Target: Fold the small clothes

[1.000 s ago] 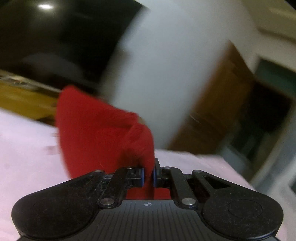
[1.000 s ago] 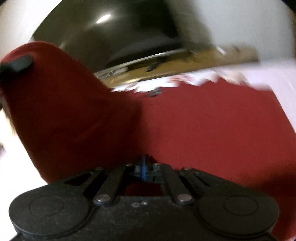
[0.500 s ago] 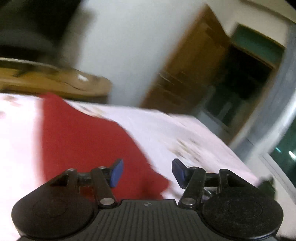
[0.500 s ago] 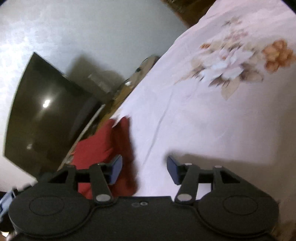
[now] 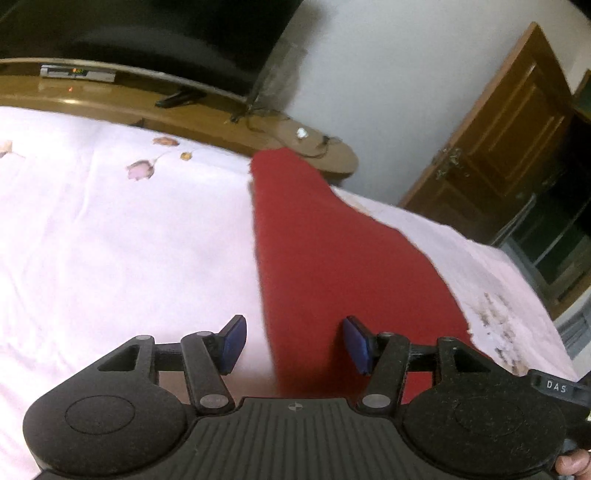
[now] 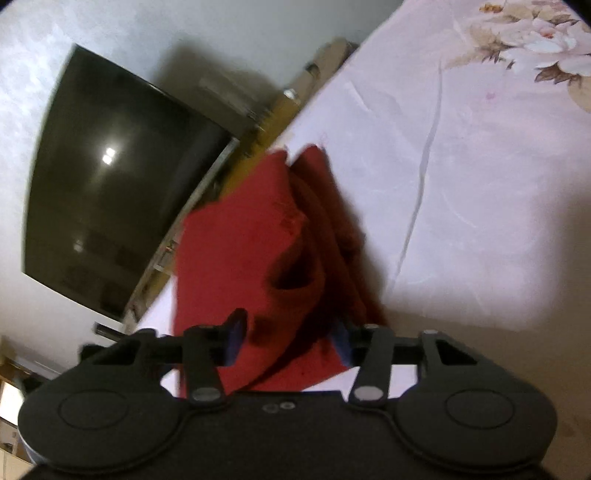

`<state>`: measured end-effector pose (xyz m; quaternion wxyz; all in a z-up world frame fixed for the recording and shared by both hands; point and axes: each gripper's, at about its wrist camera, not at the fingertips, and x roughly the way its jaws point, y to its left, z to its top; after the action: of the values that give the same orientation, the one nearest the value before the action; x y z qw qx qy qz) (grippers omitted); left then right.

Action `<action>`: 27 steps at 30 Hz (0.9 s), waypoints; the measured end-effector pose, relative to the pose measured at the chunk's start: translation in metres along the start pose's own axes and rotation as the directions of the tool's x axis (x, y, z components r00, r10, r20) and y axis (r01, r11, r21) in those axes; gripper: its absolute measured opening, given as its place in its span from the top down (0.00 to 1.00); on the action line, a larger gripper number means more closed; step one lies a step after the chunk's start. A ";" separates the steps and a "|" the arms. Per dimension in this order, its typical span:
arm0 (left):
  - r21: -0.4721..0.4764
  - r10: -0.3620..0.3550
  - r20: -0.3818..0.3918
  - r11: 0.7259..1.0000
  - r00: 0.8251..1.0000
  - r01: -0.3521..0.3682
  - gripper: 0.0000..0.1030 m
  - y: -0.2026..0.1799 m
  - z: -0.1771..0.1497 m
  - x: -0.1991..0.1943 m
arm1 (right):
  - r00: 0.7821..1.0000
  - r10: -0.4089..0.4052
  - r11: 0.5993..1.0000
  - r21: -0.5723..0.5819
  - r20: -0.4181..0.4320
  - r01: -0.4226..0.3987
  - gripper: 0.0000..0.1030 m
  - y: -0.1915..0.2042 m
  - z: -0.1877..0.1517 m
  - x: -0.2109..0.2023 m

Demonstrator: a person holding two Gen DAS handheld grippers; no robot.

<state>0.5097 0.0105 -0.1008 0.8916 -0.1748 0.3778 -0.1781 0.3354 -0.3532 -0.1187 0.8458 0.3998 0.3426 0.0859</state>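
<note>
A red garment (image 5: 332,258) lies flat in a long strip on the pink bedsheet (image 5: 110,240). My left gripper (image 5: 295,343) hovers low over its near end, open, with the garment's left edge running between the blue pads (image 5: 234,341) and nothing gripped. In the right wrist view the same red garment (image 6: 240,258) shows stacked, rumpled folds. My right gripper (image 6: 288,338) straddles the near end of those folds with its jaws closing. The cloth sits between the pads, and I see no pinch on it.
A dark television (image 6: 110,184) stands on a curved wooden stand (image 5: 184,110) past the bed's far edge, with a set-top box (image 5: 77,72) on it. A brown wooden door (image 5: 498,129) is at the right. Flower prints (image 6: 535,33) mark the sheet.
Both grippers were shut on the lifted red garment and have let it go. It now lies on the bed. The left gripper has sunk towards it, and the right has rolled and swung across to the folds.
</note>
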 end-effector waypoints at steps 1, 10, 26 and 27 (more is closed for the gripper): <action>0.002 0.011 -0.007 1.000 1.000 -0.011 0.44 -0.001 -0.001 0.003 | 1.000 0.005 1.000 0.004 0.005 -0.005 0.74 -0.001 0.002 0.004; 0.104 0.035 0.021 0.994 0.999 -0.037 0.44 -0.021 -0.007 0.007 | 0.995 0.020 0.995 -0.101 0.100 -0.010 0.90 0.003 -0.020 -0.025; 0.131 0.049 0.081 0.990 0.995 -0.060 0.44 -0.007 0.044 0.004 | 0.981 -0.008 0.982 -0.182 0.196 0.044 0.45 0.006 0.018 -0.033; 0.127 0.047 0.076 0.990 0.996 -0.057 0.44 -0.006 0.047 0.009 | 0.981 -0.009 0.981 -0.186 0.194 0.046 0.45 0.008 0.029 -0.028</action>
<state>0.5488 0.0100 -0.0729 0.9186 -0.1135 0.3370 -0.1723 0.3343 -0.3769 -0.0857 0.9104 0.3188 0.2550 0.0673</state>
